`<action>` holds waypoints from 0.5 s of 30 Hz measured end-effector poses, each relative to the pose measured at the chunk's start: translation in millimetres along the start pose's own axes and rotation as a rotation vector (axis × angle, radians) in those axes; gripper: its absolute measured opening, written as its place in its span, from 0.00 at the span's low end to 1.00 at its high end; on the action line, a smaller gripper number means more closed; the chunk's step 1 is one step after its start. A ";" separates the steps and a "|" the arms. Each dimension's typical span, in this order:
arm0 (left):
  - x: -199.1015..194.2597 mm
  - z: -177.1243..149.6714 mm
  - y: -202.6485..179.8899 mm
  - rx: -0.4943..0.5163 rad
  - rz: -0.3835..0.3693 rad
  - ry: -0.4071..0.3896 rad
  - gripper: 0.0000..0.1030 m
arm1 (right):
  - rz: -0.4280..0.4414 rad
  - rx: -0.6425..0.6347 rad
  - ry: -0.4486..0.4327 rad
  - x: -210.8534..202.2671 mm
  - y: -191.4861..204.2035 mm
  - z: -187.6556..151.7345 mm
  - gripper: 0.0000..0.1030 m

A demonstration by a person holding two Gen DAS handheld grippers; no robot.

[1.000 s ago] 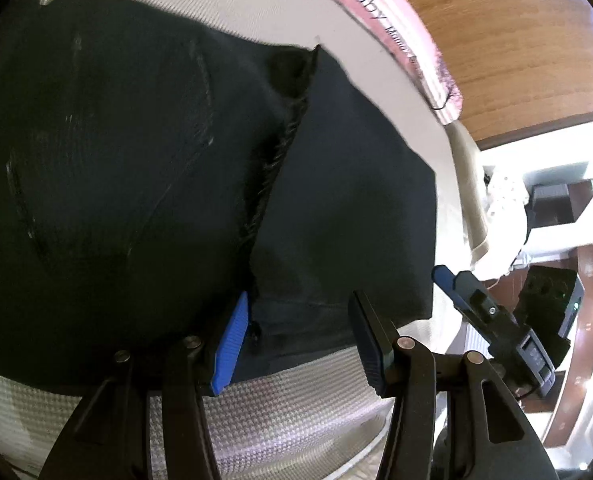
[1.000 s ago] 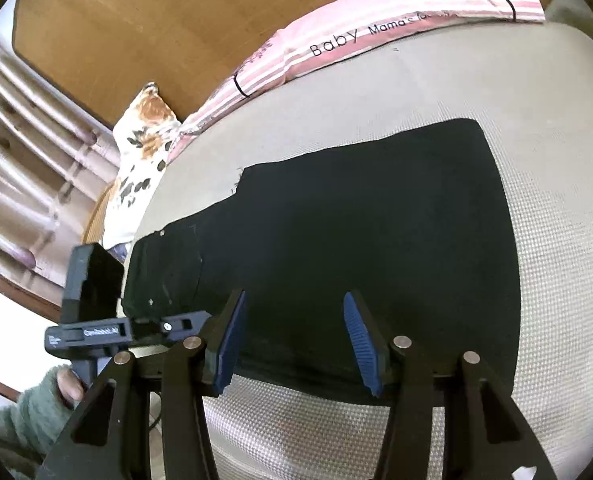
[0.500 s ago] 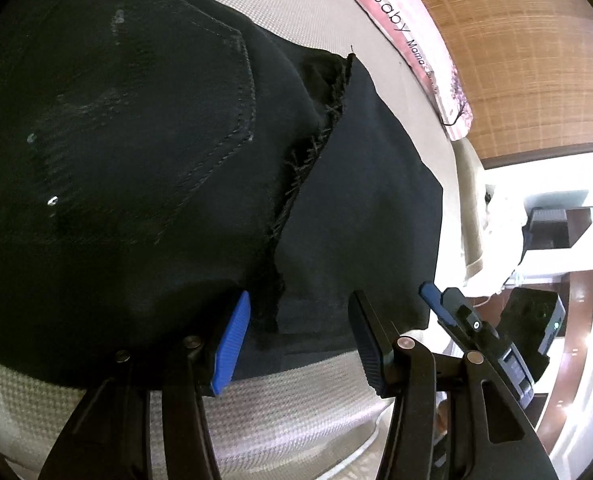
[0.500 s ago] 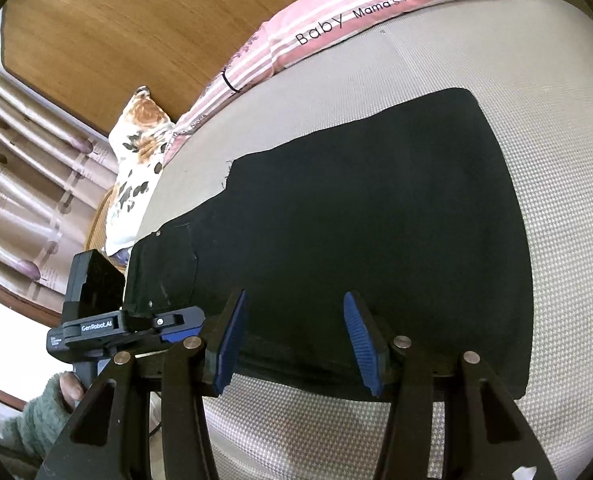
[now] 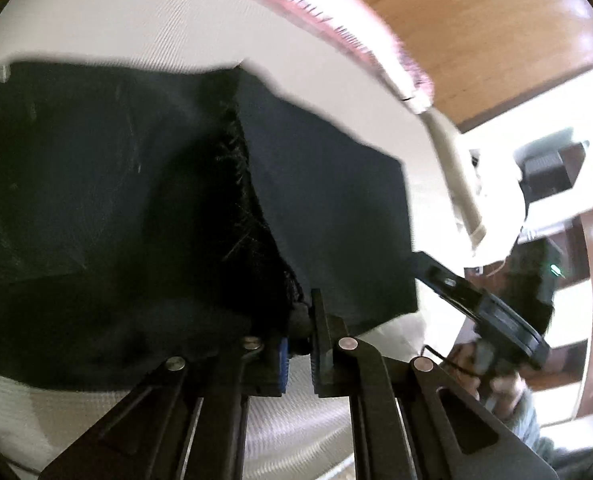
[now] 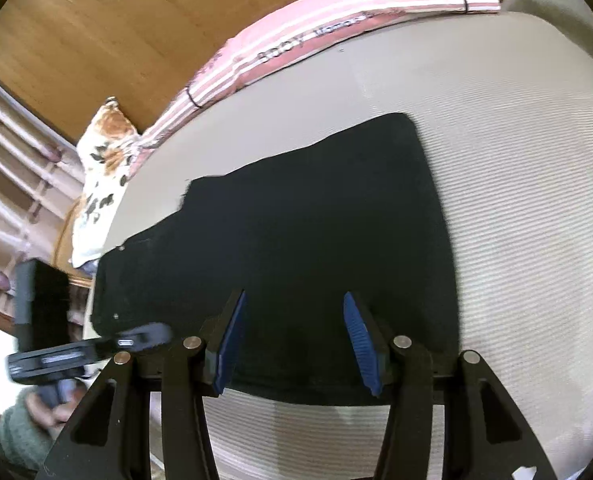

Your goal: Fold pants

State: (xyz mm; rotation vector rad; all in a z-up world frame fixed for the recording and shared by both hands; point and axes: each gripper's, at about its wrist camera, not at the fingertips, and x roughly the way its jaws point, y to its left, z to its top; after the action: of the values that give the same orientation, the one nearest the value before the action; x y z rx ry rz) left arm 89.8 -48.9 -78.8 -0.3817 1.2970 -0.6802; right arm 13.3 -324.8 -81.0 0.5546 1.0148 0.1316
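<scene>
Black pants [image 6: 296, 240] spread flat on the pale bed [image 6: 516, 184], waistband end toward the floral pillow [image 6: 104, 184], leg end toward the far side from it, pink striped pillow [image 6: 336, 28] beyond along the wooden headboard [image 6: 116, 32]. Left tool [image 5: 298, 354] clenched on the near edge of the pants, close by the frayed seam [image 5: 240, 160], fabric pinched between its nearly closed pads, though blurred, so probably a thin fold only. Right tool [image 6: 296, 344] released, blue pads [image 6: 360, 344] wide apart, poised over the near hem of the pants, not gripping the cloth.
</scene>
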 end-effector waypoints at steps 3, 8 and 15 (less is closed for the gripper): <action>-3.7 -4.8 3.8 0.011 0.031 0.007 0.08 | -0.032 0.009 0.010 -1.7 -7.9 -0.6 0.46; 25.3 -7.4 36.7 -0.056 0.109 0.063 0.08 | -0.071 0.002 0.077 13.6 -15.3 -11.4 0.46; 12.2 -5.8 17.2 0.036 0.238 0.039 0.25 | -0.101 -0.049 0.086 13.4 -5.6 -3.1 0.46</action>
State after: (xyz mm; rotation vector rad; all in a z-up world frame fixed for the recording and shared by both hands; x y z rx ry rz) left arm 89.9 -43.4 -99.9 -0.1815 1.3400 -0.5109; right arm 17.0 -323.7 -95.3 0.4552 1.1180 0.0913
